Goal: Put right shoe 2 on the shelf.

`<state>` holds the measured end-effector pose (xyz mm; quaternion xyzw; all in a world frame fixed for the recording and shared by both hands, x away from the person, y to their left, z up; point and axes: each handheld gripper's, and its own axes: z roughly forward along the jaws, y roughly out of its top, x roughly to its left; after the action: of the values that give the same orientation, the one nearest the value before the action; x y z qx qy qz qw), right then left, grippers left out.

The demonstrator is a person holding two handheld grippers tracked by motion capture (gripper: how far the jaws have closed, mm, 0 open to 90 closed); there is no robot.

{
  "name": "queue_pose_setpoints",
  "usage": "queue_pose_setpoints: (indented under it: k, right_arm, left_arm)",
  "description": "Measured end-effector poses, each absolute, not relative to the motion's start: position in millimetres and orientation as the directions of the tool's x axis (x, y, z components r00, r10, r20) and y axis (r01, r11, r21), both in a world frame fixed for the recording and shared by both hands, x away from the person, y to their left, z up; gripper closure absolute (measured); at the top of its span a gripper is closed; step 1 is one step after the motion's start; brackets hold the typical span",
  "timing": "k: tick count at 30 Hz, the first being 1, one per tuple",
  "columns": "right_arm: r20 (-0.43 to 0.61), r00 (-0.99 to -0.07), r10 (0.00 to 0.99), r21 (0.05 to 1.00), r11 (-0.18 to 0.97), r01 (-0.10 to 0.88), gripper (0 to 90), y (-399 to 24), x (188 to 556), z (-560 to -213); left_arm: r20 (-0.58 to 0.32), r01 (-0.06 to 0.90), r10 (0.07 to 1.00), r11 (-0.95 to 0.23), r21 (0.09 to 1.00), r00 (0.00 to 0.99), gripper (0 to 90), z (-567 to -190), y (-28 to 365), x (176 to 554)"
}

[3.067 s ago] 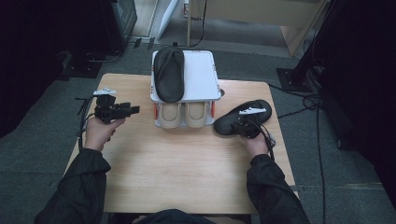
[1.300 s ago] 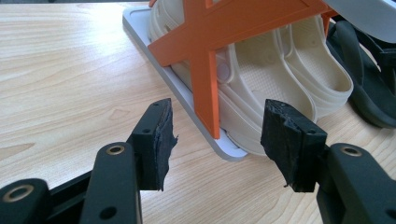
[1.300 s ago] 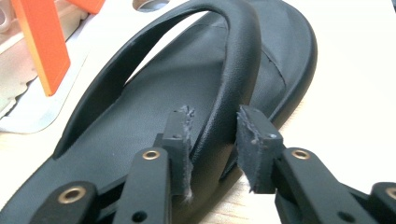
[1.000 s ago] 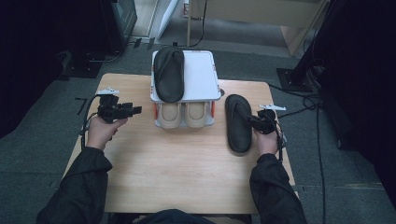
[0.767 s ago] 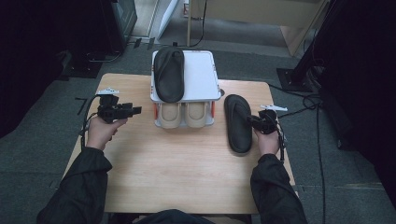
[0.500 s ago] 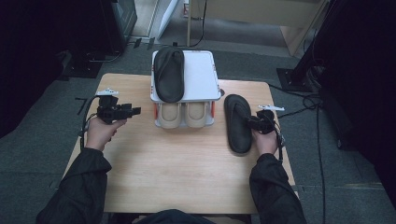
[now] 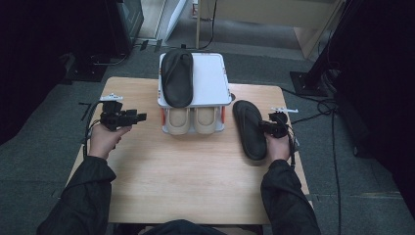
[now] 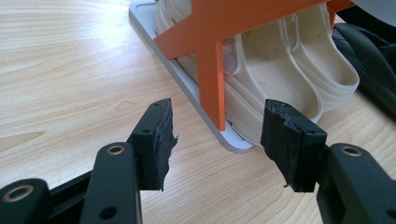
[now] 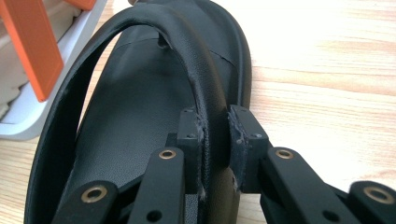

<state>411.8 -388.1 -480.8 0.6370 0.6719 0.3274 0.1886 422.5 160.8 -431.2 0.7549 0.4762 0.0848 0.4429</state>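
Right now the right gripper (image 9: 215,140) has its jaws pinched narrow on the strap (image 9: 187,60) of the black sandal (image 7: 249,128); they have just been closing, and the strap runs up between the pads. The sandal lies flat on the table (image 7: 195,181), just beside the right end of the white shoe rack (image 7: 208,81), its toe toward the far edge. The left gripper (image 8: 217,135) holds its jaws wide with nothing between them, pointing at the rack's near left corner from a little way off. Inside the rack sit two cream clogs (image 8: 280,60) behind an orange brace (image 8: 215,65). A second black sandal (image 7: 177,77) lies on top of the rack, toward its left side.
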Motion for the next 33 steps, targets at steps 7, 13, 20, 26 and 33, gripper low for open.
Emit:
queue_pose_setpoints:
  k: [7,13,20,26,33]
  right_arm:
    - [0.166,-0.125,0.978,0.679,-0.021,0.734,76.0,-383.3,410.0,-471.6]
    - [0.154,-0.127,0.98,0.694,-0.016,0.72,76.4,-382.8,409.7,-456.3]
    - [0.14,-0.128,0.982,0.687,-0.003,0.727,76.6,-380.5,413.4,-437.1]
    - [0.109,-0.15,0.983,0.696,0.032,0.718,76.7,-372.8,421.3,-413.2]
    - [0.083,-0.145,0.986,0.701,0.046,0.712,76.6,-369.0,431.9,-383.5]
  left_arm:
    - [-0.299,0.644,0.791,-0.152,0.749,0.534,44.0,-430.7,161.0,422.2]
    - [-0.303,0.645,0.79,-0.148,0.75,0.533,43.8,-430.1,160.0,421.9]
    - [-0.305,0.646,0.786,-0.153,0.748,0.538,43.4,-430.3,159.3,421.3]
    - [-0.302,0.646,0.781,-0.164,0.746,0.547,42.7,-431.3,158.1,421.1]
    - [-0.301,0.641,0.772,-0.173,0.748,0.56,42.0,-432.6,156.1,420.9]
